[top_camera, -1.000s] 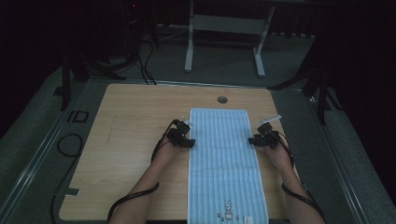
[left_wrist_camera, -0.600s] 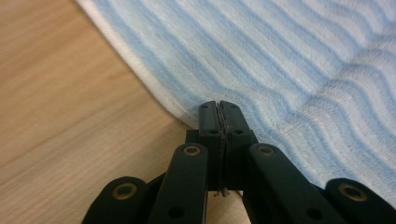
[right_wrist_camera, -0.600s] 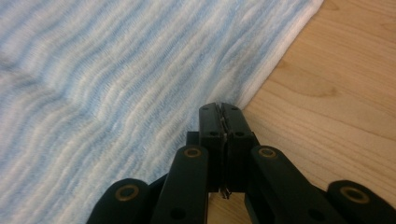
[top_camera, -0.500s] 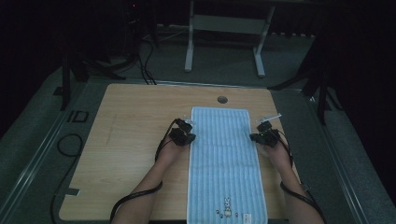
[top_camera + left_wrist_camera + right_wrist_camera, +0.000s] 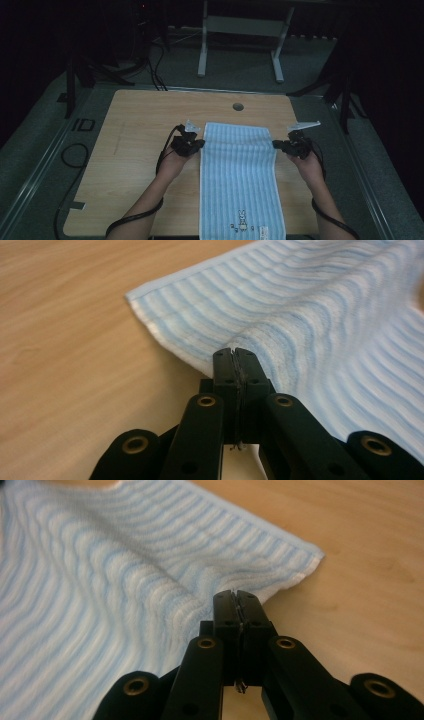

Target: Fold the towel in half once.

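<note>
Black, hinged and riveted, the left gripper [image 5: 234, 354] has just closed and is clamped on the long left edge of one towel [image 5: 239, 175] near its far corner; the right gripper [image 5: 235, 596] pinches the opposite edge likewise. Soft ribbed terry in pale blue and white stripes, the rectangular towel lies lengthwise on the smooth, light wood-grain tabletop [image 5: 135, 150], its pinched edges raised slightly.

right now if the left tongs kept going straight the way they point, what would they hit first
The towel. The left tongs are shut on its long edge and point in across it, so more striped cloth lies straight ahead, with the right tongs far beyond, though depth is hard to judge.
</note>
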